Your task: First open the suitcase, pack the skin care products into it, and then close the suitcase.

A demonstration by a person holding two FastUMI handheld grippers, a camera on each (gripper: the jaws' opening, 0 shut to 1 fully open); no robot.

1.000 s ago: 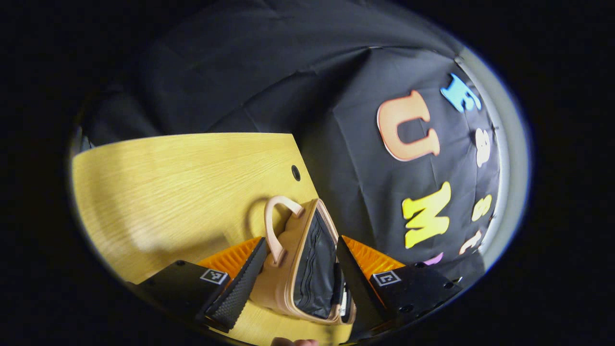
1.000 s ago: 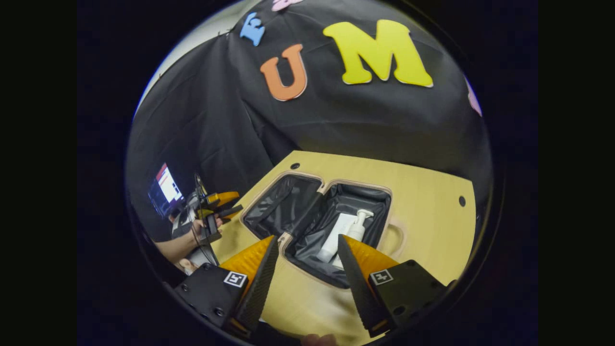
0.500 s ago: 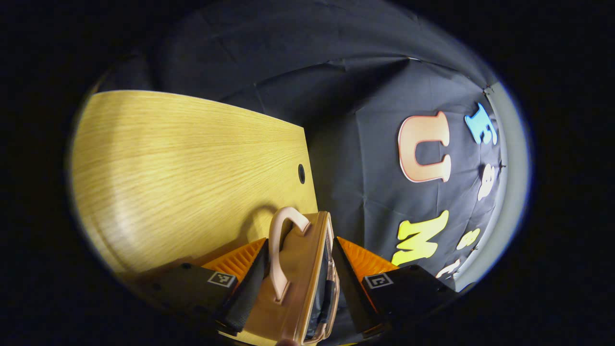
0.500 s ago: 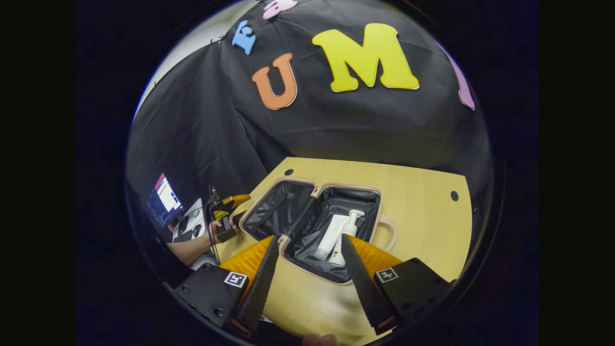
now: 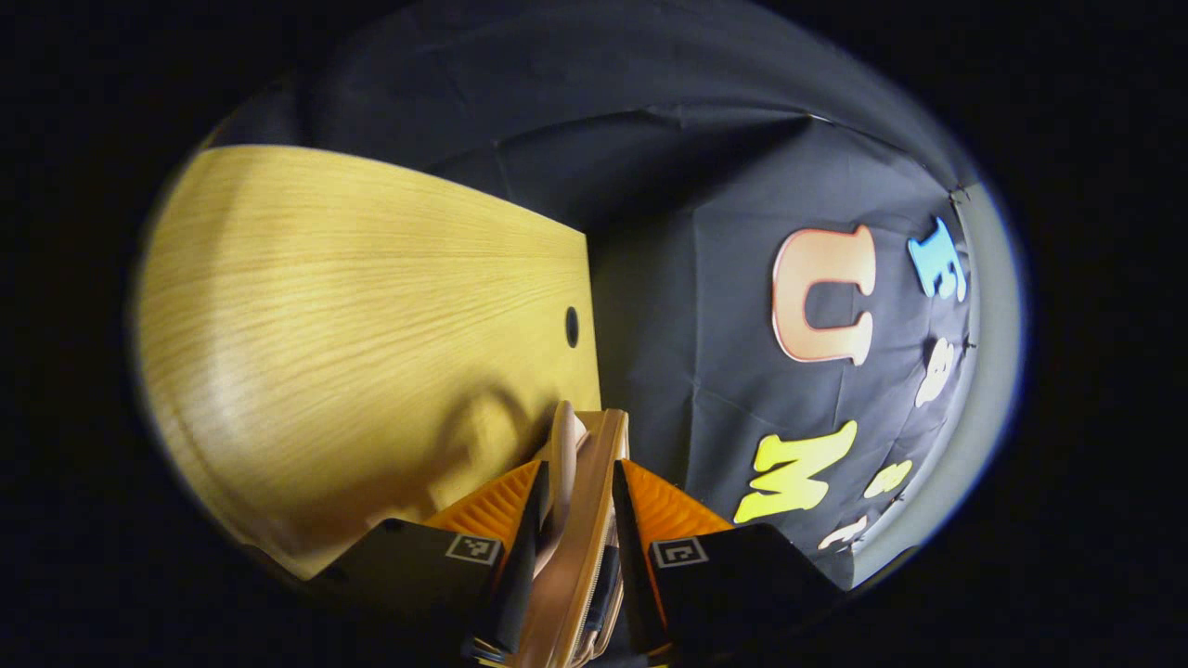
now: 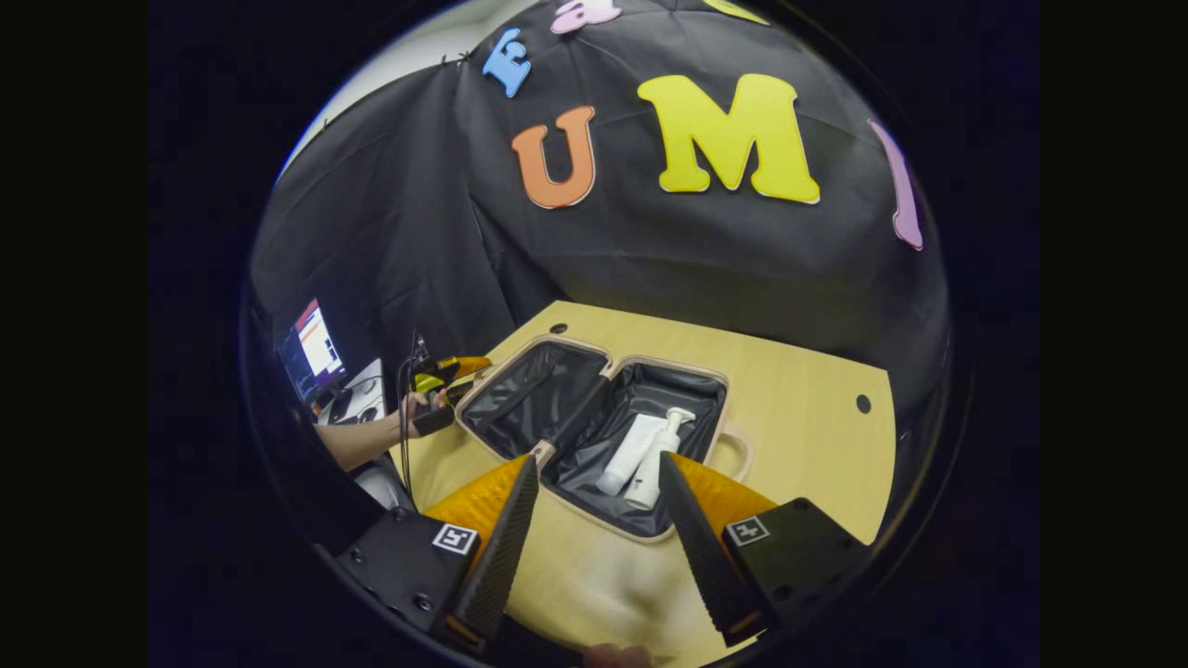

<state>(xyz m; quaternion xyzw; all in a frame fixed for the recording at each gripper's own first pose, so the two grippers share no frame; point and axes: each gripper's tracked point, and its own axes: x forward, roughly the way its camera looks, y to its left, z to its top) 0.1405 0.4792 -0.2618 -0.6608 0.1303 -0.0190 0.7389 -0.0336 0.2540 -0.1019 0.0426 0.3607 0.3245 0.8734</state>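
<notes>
The beige suitcase (image 6: 668, 365) lies open flat on the wooden table (image 6: 807, 436), its black lining showing. A white tube (image 6: 624, 456) and a white pump bottle (image 6: 657, 456) lie in the right half, the one with the handle (image 6: 735, 455). The left half holds nothing I can see. In the right gripper view my left gripper (image 6: 457, 369) sits at the outer edge of that left half. In the left gripper view the left gripper (image 5: 575, 482) is shut on the suitcase's beige edge (image 5: 583, 520), with the handle (image 5: 563, 436) just beyond. My right gripper (image 6: 594, 468) hovers open above the near rim.
A lit monitor (image 6: 316, 343) stands off the table's left, past the forearm (image 6: 357, 450) holding the left gripper. The table has small round holes (image 6: 558, 328) (image 6: 863, 404) (image 5: 572, 327) near its back edge. Black cloth walls close in behind it.
The left gripper has moved in onto the suitcase's edge and its fingers have closed on it. The right gripper has stayed open and shifted its aim only slightly.
</notes>
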